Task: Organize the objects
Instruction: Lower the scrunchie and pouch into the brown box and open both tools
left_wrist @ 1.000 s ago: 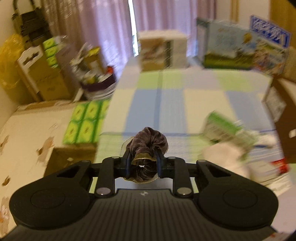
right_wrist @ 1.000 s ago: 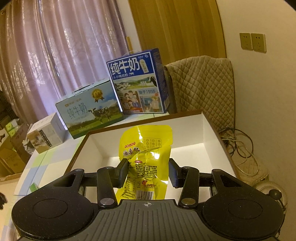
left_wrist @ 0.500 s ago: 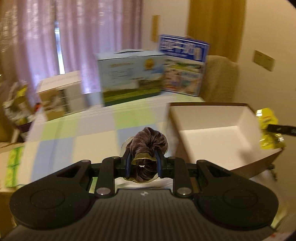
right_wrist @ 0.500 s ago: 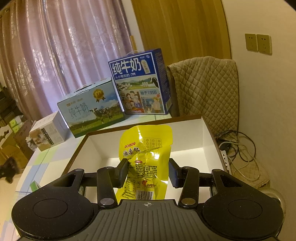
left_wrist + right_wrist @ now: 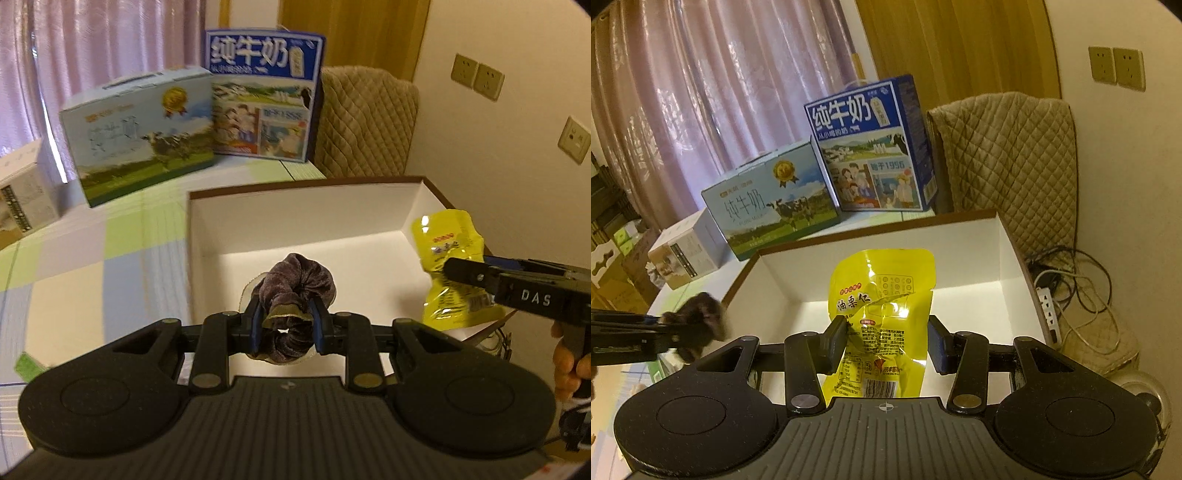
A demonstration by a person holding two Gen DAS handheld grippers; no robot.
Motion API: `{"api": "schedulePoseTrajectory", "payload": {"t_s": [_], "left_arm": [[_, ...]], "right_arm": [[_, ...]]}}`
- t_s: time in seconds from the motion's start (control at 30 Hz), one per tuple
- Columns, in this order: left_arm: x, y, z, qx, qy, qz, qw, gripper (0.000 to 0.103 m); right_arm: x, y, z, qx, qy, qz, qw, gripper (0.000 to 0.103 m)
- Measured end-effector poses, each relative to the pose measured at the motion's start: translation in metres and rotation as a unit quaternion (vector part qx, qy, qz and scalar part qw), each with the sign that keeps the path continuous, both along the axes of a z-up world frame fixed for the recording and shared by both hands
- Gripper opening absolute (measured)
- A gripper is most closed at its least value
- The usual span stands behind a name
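The left gripper [image 5: 286,325] is clamped on a purple-brown velvet scrunchie [image 5: 295,284], which bulges up between its two blue-padded fingers [image 5: 256,323] and hangs above the near left part of a large open cardboard box with white inside walls and a brown rim [image 5: 306,206]. In the right wrist view the same scrunchie [image 5: 701,314] appears blurred at the left edge, held just over the box's left rim.

The right gripper [image 5: 886,341] is closed on a glossy yellow snack pouch with red and black print [image 5: 882,306]. The pouch stands upright between the fingers, its top edge reaching over the box's interior. From the left wrist view, the yellow pouch [image 5: 450,266] sits at the box's right side, pinched by the black right gripper [image 5: 469,273], and part of a person's hand [image 5: 569,363] shows on the handle at the far right edge.

The box rests on a counter covered with a checked cloth in pale green, blue and cream squares [image 5: 92,258]. Behind the box stand a tall blue milk carton case with white Chinese lettering [image 5: 871,147] and, to its left, a light blue milk case printed with a cow and meadow [image 5: 768,206]. Further left is a small white and beige cardboard box [image 5: 683,247]. A beige quilted cover [image 5: 1004,155] drapes over something against the cream wall, with tangled cables and a white power strip [image 5: 1049,306] on the floor below it. Pink-purple curtains [image 5: 720,81] hang behind.
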State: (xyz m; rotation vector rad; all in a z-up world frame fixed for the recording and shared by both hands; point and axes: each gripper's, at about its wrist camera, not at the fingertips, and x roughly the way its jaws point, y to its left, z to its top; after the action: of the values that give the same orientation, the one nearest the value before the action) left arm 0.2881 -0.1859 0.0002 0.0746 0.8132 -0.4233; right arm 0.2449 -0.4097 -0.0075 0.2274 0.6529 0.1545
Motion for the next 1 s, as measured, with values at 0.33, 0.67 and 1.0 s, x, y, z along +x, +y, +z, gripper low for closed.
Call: {"api": "schedulePoseTrajectory", "payload": {"t_s": [0.33,0.67,1.0], "left_arm": [[0.016,-0.038,-0.025,0.015,0.035,-0.004,0.9993,0.024],[0.023,-0.046,-0.028,0.019,0.03,-0.006,0.9993,0.047],[0.021,-0.033,-0.024,0.025,0.024,-0.002,0.9994,0.056]], "right_arm": [[0.006,-0.011,-0.017,0.012,0.02,-0.008,1.0,0.042],[0.009,-0.013,-0.021,0.016,0.028,-0.01,0.999,0.042],[0.011,-0.009,-0.021,0.043,0.029,0.0,0.999,0.044]]}}
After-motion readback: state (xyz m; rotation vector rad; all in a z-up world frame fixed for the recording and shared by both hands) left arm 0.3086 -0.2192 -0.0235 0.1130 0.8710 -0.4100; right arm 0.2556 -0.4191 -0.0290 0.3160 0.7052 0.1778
